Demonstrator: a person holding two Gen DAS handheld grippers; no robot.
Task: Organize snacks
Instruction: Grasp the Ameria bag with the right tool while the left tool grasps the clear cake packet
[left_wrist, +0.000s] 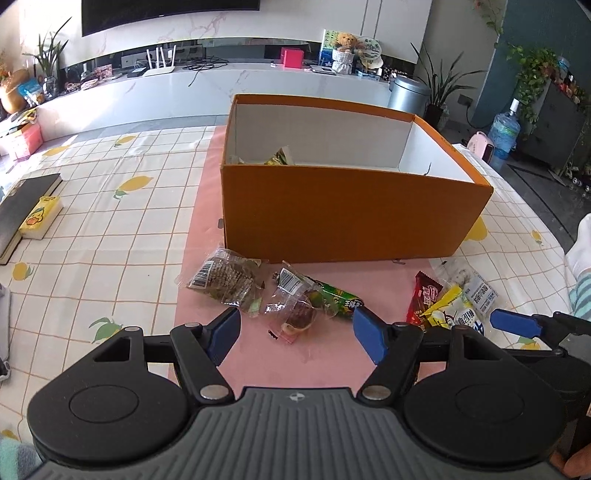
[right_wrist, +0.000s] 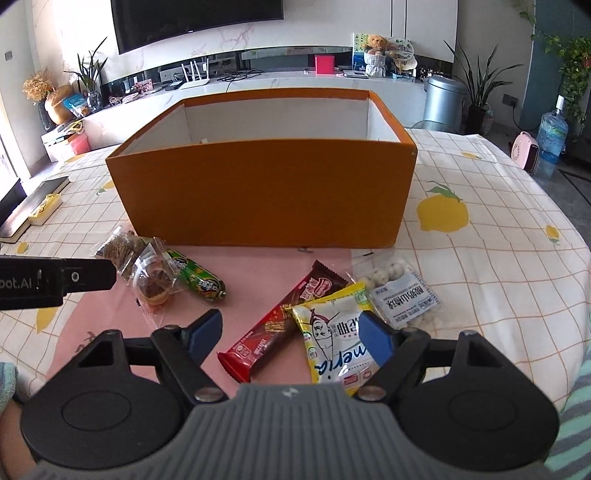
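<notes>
An open orange cardboard box (left_wrist: 354, 214) with a white inside stands on a pink mat (left_wrist: 321, 365) laid over the table's lemon-print checked cloth (left_wrist: 110, 229). All the loose snacks lie on the near side of that box.

The left claw (left_wrist: 295, 332) hangs above the mat with its blue pads spread wide and nothing between them. Just beyond its gap, between claw and box, lies a clear wrapper holding a brown pastry (left_wrist: 295, 314). A green printed snack stick (left_wrist: 340, 297) lies against that pastry towards the box, and a clear bag of dark, ridged biscuits (left_wrist: 221, 278) lies beside them, close to the box's near wall. One small greenish packet (left_wrist: 279, 158) already rests inside the box, against its far left corner.

The right claw (right_wrist: 291, 332) is also open, gripping nothing. A long red and brown wafer bar wrapper (right_wrist: 284, 321) lies slantwise between its pads, not touched by either. A yellow and white pouch with a cartoon figure (right_wrist: 336, 332) overlaps the bar's side; the claw's right pad sits over that pouch, though whether it touches cannot be told. A clear bag of white round sweets with a pale label (right_wrist: 397, 288) lies past the pouch, nearer the box's right corner.

Away from the box, at the table's left edge, a black book (left_wrist: 26, 206) lies with a small yellow carton (left_wrist: 40, 218) beside it.
</notes>
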